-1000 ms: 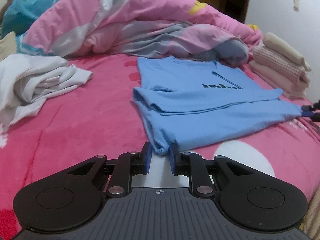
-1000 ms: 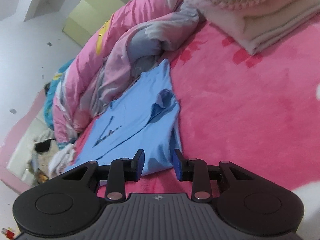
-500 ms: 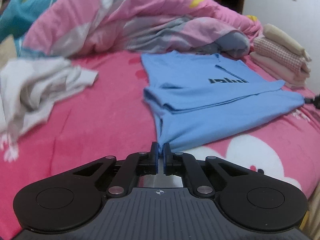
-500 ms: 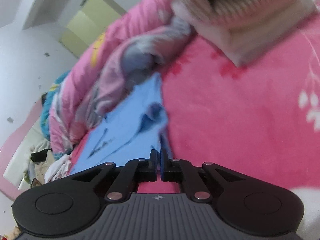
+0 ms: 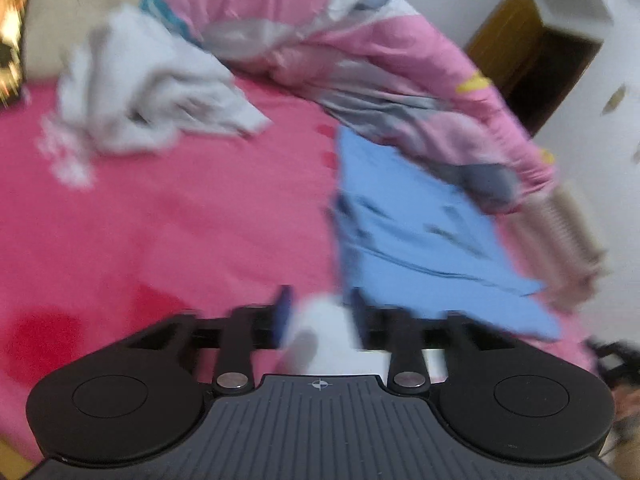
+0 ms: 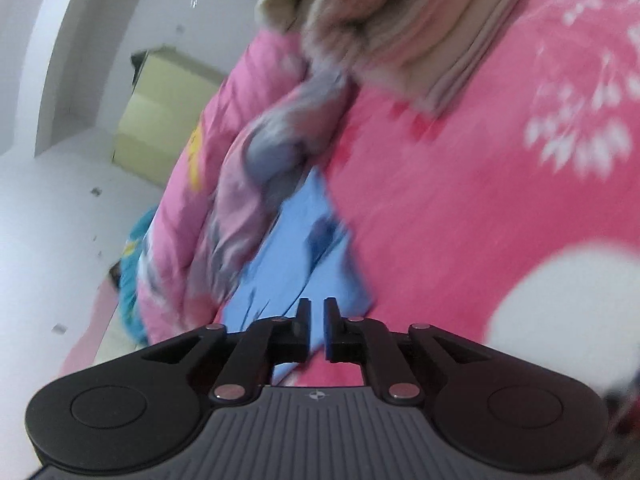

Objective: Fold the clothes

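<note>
Soft light-blue cotton T-shirt [image 5: 420, 240] lies ahead-right of L gripper [image 5: 320, 312], jaws just opened, empty. R gripper [image 6: 317, 320] jaws parting slightly, hem w/ no pinch visible.

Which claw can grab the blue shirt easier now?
Probably the right gripper: the blue shirt lies straight ahead of its fingertips. The left gripper faces bedsheet, shirt off to one side. Both jaws just opened, gripping nothing.
</note>
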Demonstrator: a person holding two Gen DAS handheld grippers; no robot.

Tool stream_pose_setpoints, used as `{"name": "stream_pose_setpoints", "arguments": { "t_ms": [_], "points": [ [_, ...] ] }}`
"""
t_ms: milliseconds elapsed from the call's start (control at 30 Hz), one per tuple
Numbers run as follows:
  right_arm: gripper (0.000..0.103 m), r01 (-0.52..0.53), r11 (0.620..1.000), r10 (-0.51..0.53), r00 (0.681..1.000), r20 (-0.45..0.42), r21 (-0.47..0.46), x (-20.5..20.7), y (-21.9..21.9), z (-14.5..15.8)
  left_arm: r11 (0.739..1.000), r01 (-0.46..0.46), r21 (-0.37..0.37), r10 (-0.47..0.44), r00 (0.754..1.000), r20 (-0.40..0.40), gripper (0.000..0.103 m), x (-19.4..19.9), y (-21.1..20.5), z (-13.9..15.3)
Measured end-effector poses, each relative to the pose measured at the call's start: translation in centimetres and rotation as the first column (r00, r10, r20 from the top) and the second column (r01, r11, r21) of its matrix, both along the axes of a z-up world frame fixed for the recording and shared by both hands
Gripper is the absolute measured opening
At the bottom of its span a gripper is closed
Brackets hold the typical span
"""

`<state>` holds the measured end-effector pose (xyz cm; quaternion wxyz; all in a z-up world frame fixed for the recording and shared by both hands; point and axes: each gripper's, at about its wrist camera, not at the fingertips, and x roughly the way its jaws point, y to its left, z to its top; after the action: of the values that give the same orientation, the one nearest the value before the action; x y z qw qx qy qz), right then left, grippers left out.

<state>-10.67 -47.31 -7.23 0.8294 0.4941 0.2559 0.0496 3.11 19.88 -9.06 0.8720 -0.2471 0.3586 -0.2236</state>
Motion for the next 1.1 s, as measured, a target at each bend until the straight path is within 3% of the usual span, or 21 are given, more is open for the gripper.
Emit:
{"name": "stream_pose_setpoints", "arguments": {
  "t_ms": [133, 400, 600, 767, 800, 833, 900, 933, 1100],
  "points": [
    [0.044, -0.079, 0.997, 0.079, 0.995, -0.064, 0.012, 1.1, 3.8, -0.4, 0.994, 0.022, -0.105, -0.026, 0.999, -0.046, 0.053, -0.8, -3.4, -1.7],
    [0.044, 0.046, 0.999, -0.045, 0.992, -0.118, 0.010, 3.4, 4.2, -2.7, 0.957, -0.102, -0.271, 0.085, 0.994, -0.074, 0.053, 0.6, -4.4, -4.4],
    [0.042, 0.129, 0.991, -0.124, 0.988, -0.090, 0.043, 4.7, 3.5, -3.8, 0.969, -0.116, -0.217, 0.113, 0.993, -0.027, 0.049, 1.5, -5.7, -4.3],
    [0.035, 0.145, 0.989, -0.145, 0.988, -0.057, -0.002, 6.4, 3.9, -4.0, 0.980, -0.142, -0.140, 0.147, 0.989, 0.030, 0.034, 1.9, -7.1, -4.5],
    [0.033, 0.144, 0.989, -0.145, 0.988, -0.050, -0.018, 6.8, 4.0, -4.0, 0.982, -0.145, -0.121, 0.151, 0.988, 0.039, 0.026, 2.0, -7.4, -4.6],
    [0.029, 0.144, 0.989, -0.146, 0.988, -0.046, -0.038, 7.0, 4.2, -4.1, 0.983, -0.152, -0.105, 0.157, 0.987, 0.043, 0.016, 2.1, -7.6, -4.6],
    [0.015, 0.149, 0.986, -0.152, 0.987, -0.043, -0.073, 7.4, 4.3, -4.1, 0.983, -0.166, -0.076, 0.170, 0.984, 0.049, 0.008, 2.4, -7.8, -4.7],
    [0.006, 0.154, 0.985, -0.158, 0.986, -0.046, -0.080, 7.6, 4.3, -4.2, 0.982, -0.173, -0.078, 0.177, 0.983, 0.050, 0.006, 2.4, -7.8, -4.7],
    [0.003, 0.158, 0.983, -0.158, 0.987, 0.009, -0.094, 7.0, 4.5, -3.4, 0.976, -0.190, -0.103, 0.197, 0.978, 0.067, 0.002, 2.1, -7.5, -4.1]
  ]
}}
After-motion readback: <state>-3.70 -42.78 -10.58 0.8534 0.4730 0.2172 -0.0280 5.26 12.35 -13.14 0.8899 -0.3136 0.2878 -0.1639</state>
